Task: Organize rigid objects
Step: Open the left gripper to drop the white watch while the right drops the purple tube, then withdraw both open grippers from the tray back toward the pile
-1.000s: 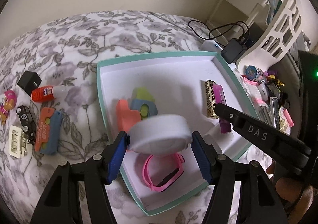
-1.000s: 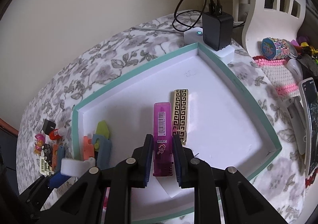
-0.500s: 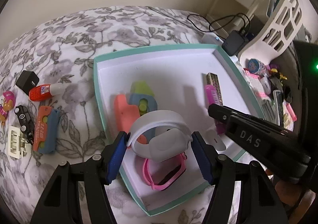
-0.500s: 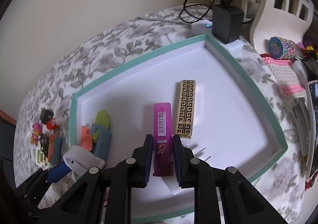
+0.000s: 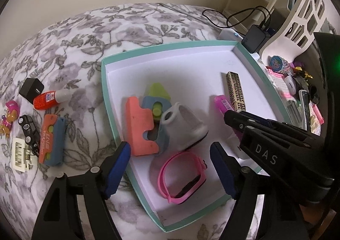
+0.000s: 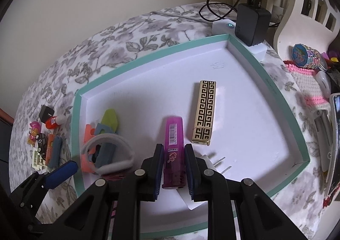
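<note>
Nearest, the left gripper [image 5: 170, 169] hangs over the near side of the teal-rimmed box [image 5: 103, 82], its jaws just opened wide and empty. Just beyond it, inside the box, the released white watch [image 5: 182, 127] rests against foam blocks [image 5: 141, 127]. Lift straight up to avoid nudging it. Farther right in the box, the right gripper [image 6: 174, 170] is clamped on a purple lighter [image 6: 173, 150].

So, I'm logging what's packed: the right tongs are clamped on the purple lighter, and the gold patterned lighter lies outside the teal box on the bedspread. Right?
Not quite. The right tongs are clamped on the purple lighter, but the gold patterned lighter lies inside the teal box, beside the purple one. The right wrist view shows it.
</note>
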Motion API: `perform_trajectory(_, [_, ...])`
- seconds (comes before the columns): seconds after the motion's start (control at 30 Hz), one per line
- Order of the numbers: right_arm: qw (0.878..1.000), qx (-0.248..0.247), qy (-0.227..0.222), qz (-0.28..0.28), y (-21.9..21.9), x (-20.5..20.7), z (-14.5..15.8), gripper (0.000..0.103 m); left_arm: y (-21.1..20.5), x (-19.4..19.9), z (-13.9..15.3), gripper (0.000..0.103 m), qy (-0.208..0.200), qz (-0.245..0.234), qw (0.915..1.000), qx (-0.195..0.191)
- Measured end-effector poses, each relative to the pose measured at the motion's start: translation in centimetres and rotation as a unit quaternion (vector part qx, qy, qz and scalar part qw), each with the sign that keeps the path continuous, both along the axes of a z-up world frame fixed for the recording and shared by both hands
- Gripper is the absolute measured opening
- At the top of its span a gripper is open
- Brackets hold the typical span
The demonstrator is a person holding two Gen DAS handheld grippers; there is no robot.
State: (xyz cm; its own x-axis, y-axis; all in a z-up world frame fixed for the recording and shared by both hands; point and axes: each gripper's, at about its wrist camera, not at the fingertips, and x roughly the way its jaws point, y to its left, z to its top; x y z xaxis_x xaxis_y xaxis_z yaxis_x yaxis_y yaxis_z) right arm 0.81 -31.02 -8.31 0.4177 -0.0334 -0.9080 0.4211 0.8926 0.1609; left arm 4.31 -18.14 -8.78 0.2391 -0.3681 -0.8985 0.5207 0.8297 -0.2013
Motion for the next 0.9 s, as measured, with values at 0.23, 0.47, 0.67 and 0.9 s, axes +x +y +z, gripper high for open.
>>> perform_trajectory(0.23, [1.000,-0.006,-0.021,-0.015,-0.4,-0.3,0.8,0.022,0.6,0.4,0.7,0.079,-0.011,0.014,0.9998,-0.007])
perform_trajectory(0.47, [0.998,-0.015,-0.047,-0.039,-1.0,-0.7,1.7,0.022,1.8,1.2,1.4,0.093,-0.016,0.041,0.9988,-0.018])
perform_trajectory(0.67, [0.997,-0.009,-0.048,-0.053,-1.5,-0.9,1.6,0.024,3.6,2.3,1.8,0.093,-0.026,0.086,0.9958,-0.020])
perform_trajectory(0.9, [0.998,-0.018,-0.047,-0.044,-1.2,-0.8,1.6,0.028,7.7,4.0,2.6,0.093,-0.042,0.175,0.9834,-0.023])
